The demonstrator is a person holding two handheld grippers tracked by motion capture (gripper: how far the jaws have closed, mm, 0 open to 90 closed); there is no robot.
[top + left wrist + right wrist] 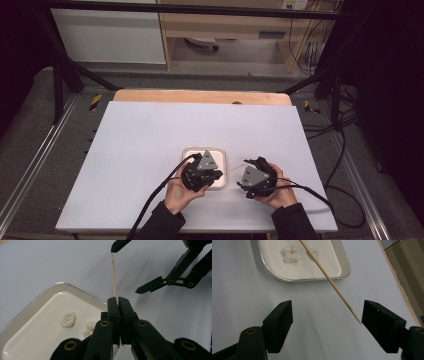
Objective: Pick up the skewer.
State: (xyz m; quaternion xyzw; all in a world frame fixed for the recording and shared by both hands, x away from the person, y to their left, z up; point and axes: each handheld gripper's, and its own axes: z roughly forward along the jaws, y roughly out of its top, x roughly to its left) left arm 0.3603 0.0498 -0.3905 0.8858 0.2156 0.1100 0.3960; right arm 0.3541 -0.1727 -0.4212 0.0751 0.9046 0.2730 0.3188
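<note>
**Skewer pinched by the left tongs, right tongs wide open beside its tip**

Much of the white tray (220,152) is covered in the high view by the left gripper (212,176) and its grey plate, so the white lumps (67,319) inside it cannot be seen from above. In the left gripper view one lump is partly hidden behind the jaws, and what the lumps are made of is hard to tell. The skewer (234,169) is a faint thin line from above.

The left gripper's jaws are pressed together on the wooden skewer, which runs toward 12 o'clock in its own view. The right gripper (327,323) stands wide apart, holding nothing; the skewer's pointed tip ends just beside its jaw at 3 o'clock, and contact cannot be judged.

The tray sits near the table's (140,145) centre, toward 6 o'clock. The surface is plain white board over a wooden edge at 12 o'clock. Beyond lie grey floor, a black frame, wooden shelving and cables (340,150) at 3 o'clock.
</note>
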